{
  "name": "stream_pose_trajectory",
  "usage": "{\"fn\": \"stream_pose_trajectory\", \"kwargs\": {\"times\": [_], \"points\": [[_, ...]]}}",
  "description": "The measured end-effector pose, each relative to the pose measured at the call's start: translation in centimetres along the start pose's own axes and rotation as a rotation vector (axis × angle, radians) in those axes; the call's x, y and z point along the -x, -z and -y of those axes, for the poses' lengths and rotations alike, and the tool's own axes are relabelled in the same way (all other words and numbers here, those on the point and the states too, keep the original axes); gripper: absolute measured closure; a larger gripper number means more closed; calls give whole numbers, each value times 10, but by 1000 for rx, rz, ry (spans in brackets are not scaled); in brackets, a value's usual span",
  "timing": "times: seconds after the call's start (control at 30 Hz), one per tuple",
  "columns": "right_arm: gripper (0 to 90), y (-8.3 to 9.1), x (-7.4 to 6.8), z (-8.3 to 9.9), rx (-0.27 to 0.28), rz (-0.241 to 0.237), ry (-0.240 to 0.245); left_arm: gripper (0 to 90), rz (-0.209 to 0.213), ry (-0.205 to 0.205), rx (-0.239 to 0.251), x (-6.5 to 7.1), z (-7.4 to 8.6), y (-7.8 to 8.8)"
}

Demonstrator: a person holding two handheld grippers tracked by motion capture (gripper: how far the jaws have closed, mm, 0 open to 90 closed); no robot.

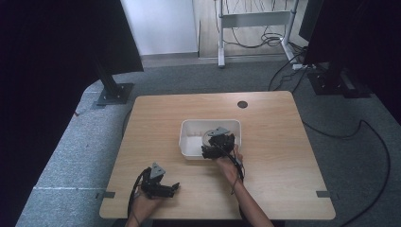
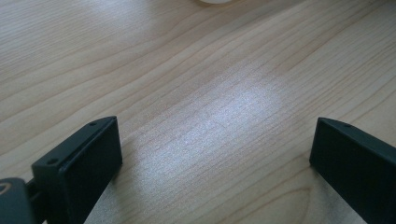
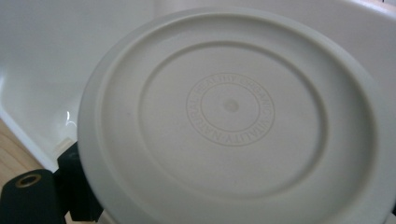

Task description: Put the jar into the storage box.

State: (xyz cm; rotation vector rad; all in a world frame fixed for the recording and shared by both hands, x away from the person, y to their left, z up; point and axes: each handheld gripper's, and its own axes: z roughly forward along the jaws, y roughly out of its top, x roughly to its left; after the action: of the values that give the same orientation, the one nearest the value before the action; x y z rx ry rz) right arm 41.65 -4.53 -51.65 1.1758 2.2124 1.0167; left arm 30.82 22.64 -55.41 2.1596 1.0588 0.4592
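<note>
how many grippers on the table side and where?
2. The left gripper sits low over the wooden table near its front edge, jaws open. The right gripper is at the white bin, holding a round white lid.

A lab: black curtains (image 1: pixel 42 71), floor cables (image 1: pixel 369 156), carpet (image 1: pixel 66 156)

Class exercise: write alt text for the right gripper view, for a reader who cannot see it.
A round, cream-white plastic lid, with ringed ridges and faint embossed lettering around its centre, is seen close up in front of a white tub. A black part of the right tool shows at the lower left, over a sliver of wooden table.
</note>
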Motion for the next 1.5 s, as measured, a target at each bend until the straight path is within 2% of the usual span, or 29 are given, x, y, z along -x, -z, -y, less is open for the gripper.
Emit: {"fn": "stream_pose_trajectory", "kwargs": {"times": [0.3,0.4,0.5,0.67,0.8,1.5], "points": [[93,-6,4,5,-11,-6,-22,20,0,1,2,0,0,0],[92,-6,7,4,-29,-26,-46,20,0,1,2,0,0,0],[91,-6,8,3,-40,-33,-48,20,0,0,2,0,0,0],[55,-6,10,3,-31,-60,-67,20,0,1,2,0,0,0],[16,-5,9,3,-25,-45,-45,20,0,0,0,0,0,0],[25,20,8,3,-3,-48,15,20,0,0,1,0,0,0]]}}
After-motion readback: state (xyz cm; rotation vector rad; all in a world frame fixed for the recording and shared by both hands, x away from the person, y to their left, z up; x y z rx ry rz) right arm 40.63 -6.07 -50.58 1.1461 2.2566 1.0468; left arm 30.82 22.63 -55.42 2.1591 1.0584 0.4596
